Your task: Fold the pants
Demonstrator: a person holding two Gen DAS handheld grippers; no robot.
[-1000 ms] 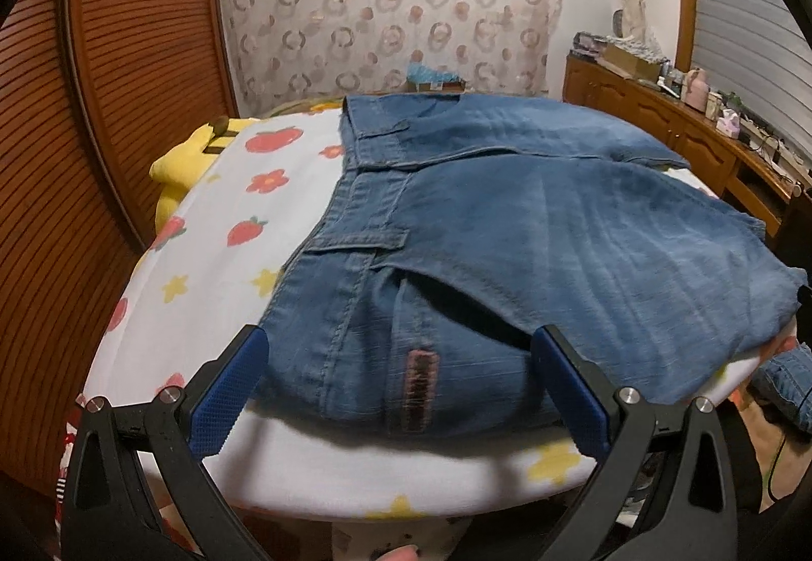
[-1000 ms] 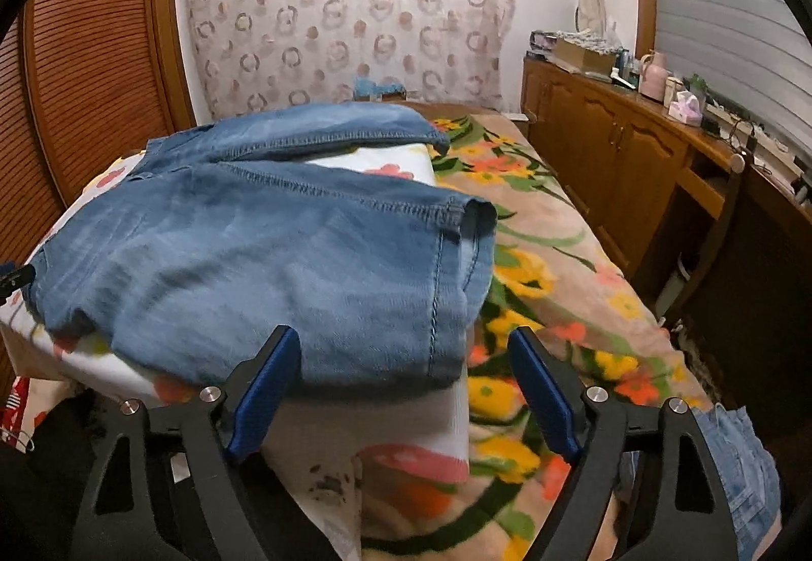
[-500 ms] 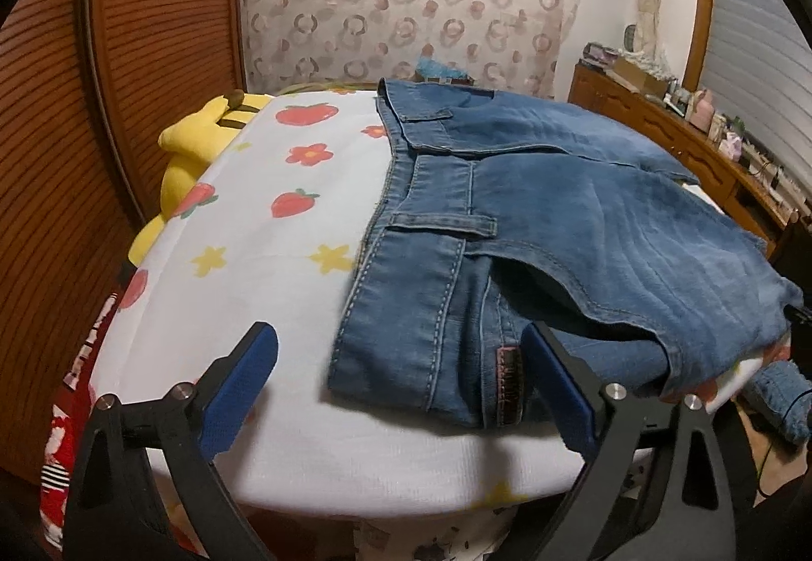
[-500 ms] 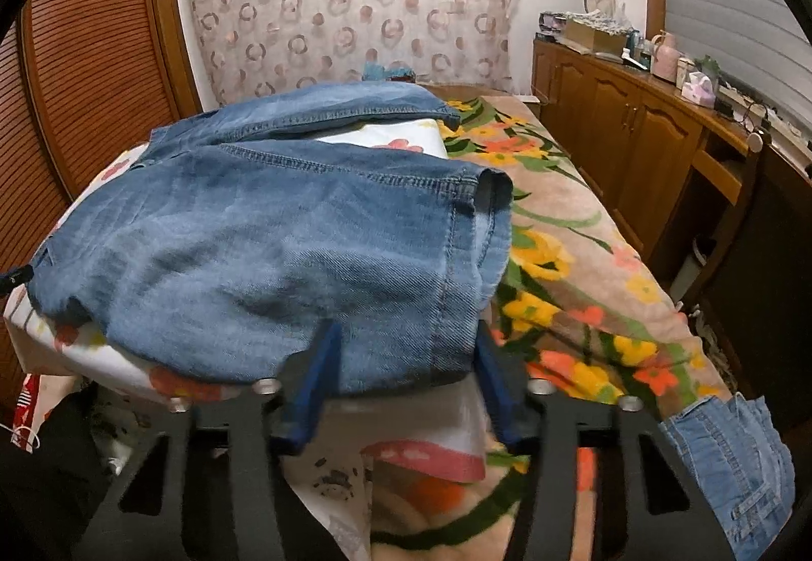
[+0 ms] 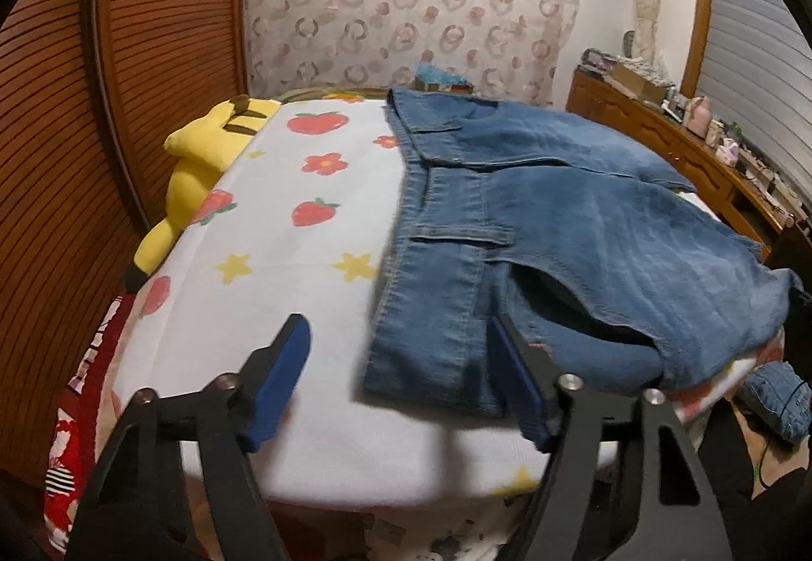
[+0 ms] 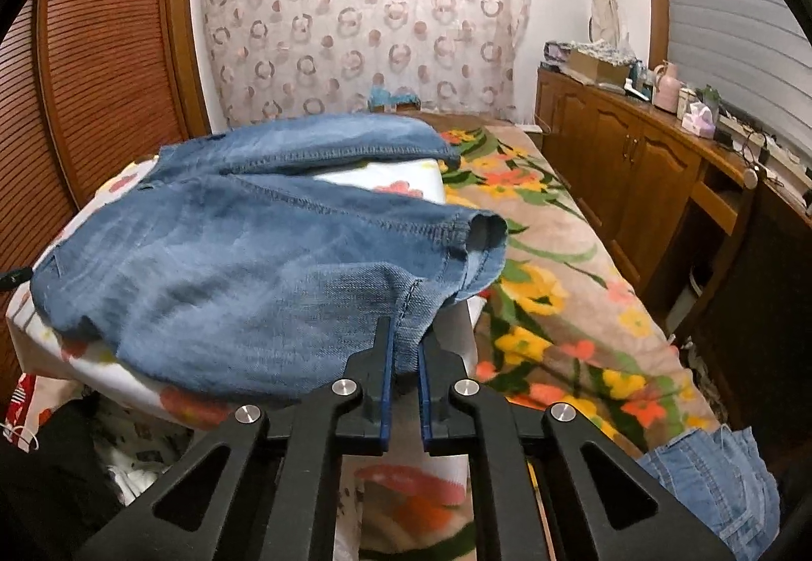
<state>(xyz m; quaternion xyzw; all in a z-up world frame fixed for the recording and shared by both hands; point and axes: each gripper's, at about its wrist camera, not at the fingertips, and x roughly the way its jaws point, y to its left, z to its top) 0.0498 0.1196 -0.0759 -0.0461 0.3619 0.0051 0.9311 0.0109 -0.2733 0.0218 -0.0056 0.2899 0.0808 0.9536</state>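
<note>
Blue denim pants point(image 5: 558, 226) lie spread on a white fruit-print blanket on the bed, waistband toward the left. My left gripper point(image 5: 401, 383) is open, straddling the near waistband corner, which lies between the blue pads. In the right wrist view the pants point(image 6: 243, 272) drape over the blanket's corner, and my right gripper point(image 6: 403, 376) is shut on the near hem of the pant leg, pinching the denim edge between its pads.
A yellow plush toy point(image 5: 203, 160) lies at the bed's left edge by the wooden slatted doors point(image 5: 76, 130). A flowered blanket point(image 6: 568, 287) covers the bed's right side. A wooden cabinet point(image 6: 634, 170) stands on the right. More denim point(image 6: 710, 485) lies on the floor.
My right gripper closed from wide open onto the pant leg hem. My left gripper shifted left, so the waistband corner now sits at its right pad.
</note>
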